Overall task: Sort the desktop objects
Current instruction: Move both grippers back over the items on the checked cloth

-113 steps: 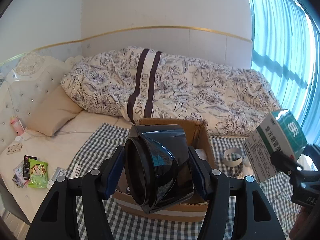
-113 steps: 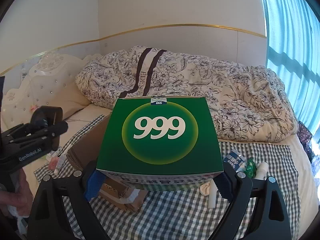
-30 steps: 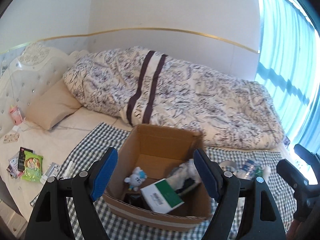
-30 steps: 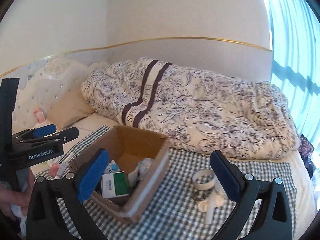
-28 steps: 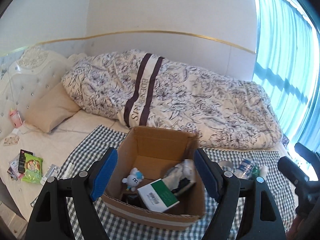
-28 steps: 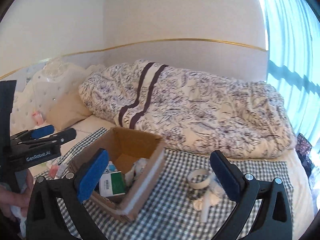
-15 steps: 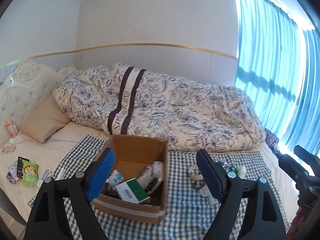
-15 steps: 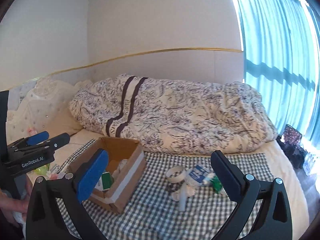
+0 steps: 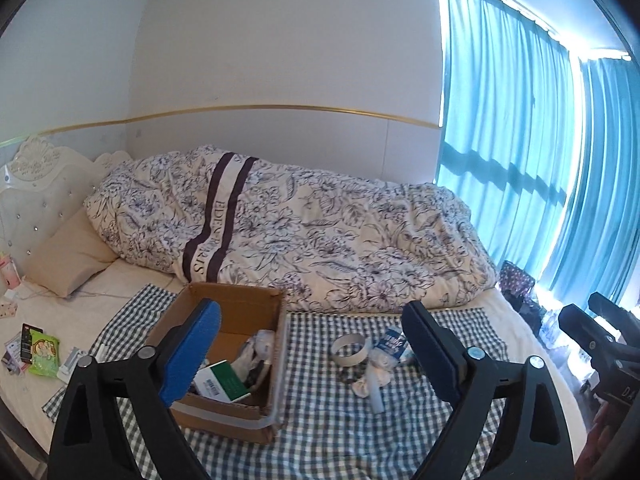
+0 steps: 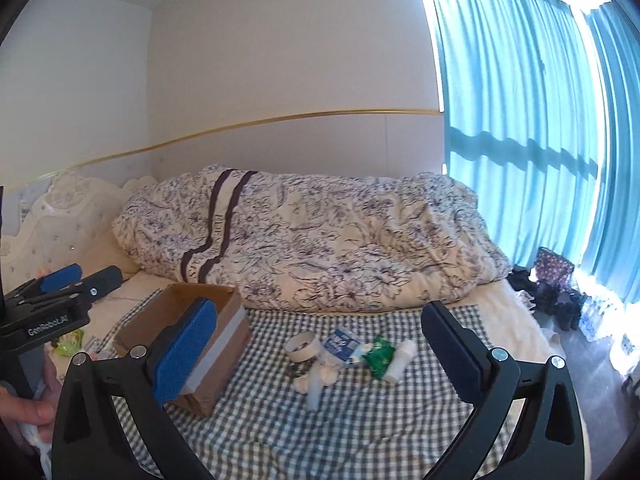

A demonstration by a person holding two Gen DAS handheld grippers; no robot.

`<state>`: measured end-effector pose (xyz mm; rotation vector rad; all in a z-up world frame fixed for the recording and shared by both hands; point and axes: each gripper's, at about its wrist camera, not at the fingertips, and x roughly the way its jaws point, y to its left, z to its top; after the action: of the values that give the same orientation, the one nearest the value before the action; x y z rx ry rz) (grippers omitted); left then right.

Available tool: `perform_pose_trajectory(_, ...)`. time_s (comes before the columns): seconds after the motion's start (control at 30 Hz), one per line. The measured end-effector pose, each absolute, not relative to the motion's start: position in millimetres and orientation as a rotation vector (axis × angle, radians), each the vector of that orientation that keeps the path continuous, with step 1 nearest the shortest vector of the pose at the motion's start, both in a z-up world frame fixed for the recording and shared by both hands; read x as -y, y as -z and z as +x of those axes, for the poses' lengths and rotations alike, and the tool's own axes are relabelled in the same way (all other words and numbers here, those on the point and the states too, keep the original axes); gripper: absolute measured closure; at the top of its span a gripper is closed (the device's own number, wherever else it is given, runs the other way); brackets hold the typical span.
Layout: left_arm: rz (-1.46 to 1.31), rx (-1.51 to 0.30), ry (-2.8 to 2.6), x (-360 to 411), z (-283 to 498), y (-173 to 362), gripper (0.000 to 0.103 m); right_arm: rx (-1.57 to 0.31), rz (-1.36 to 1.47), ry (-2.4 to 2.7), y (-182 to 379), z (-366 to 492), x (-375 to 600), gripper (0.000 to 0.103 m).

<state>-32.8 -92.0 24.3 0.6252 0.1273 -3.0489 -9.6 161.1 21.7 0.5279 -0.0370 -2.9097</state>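
- The left gripper [image 9: 310,350] hangs above the checked cloth [image 9: 328,420] in the lower half of its frame, jaws spread wide with nothing between them.
- The right gripper [image 10: 320,350] is likewise held high over the bed, jaws wide apart and empty; in its view the left gripper shows at the left edge, gripped by a hand [image 10: 28,412] at the lower left.
- A cardboard box [image 9: 276,344] sits on the cloth at the lower left centre of the left view – open-topped, holding a green-and-white carton [image 9: 222,380] and some crumpled pale things I cannot make out.
- Right of the box, well apart from it, a loose cluster lies on the cloth: a tape roll [image 10: 304,346], a blue-and-white packet [image 10: 340,344] just beside it, a green packet [image 10: 378,354], a white bottle [image 10: 400,356] and a pale tube [image 10: 314,392] below them.
- A flowered duvet [image 9: 320,232] with a dark stripe is heaped across the middle of the frame behind the cloth.
- A beige pillow [image 9: 68,256] lies at the left – small snack packets [image 9: 40,350] sit on the sheet below it.
- Blue curtains [image 10: 540,120] fill the right side.
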Motion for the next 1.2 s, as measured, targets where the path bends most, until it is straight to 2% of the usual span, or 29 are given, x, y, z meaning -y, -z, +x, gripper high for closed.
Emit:
perform_pose_trajectory(0.27,0.633,-0.108,3.085,68,-39,-26,0.005,0.101,0.533,2.965,-26,-12,-204,0.0)
perform_pose_trajectory(0.37,0.628,-0.11,3.094,62,-40,-24,0.0,0.116,0.546,2.984,-24,-16,-220,0.0)
perform_pose_trajectory(0.57,0.669,-0.112,3.099,49,-53,-13,0.0,0.186,0.589,3.009,-16,-25,-246,0.0)
perform_pose_trajectory(1.2,0.891,-0.088,3.085,9,-114,59,0.0,0.209,0.831,2.993,55,-82,-275,0.0)
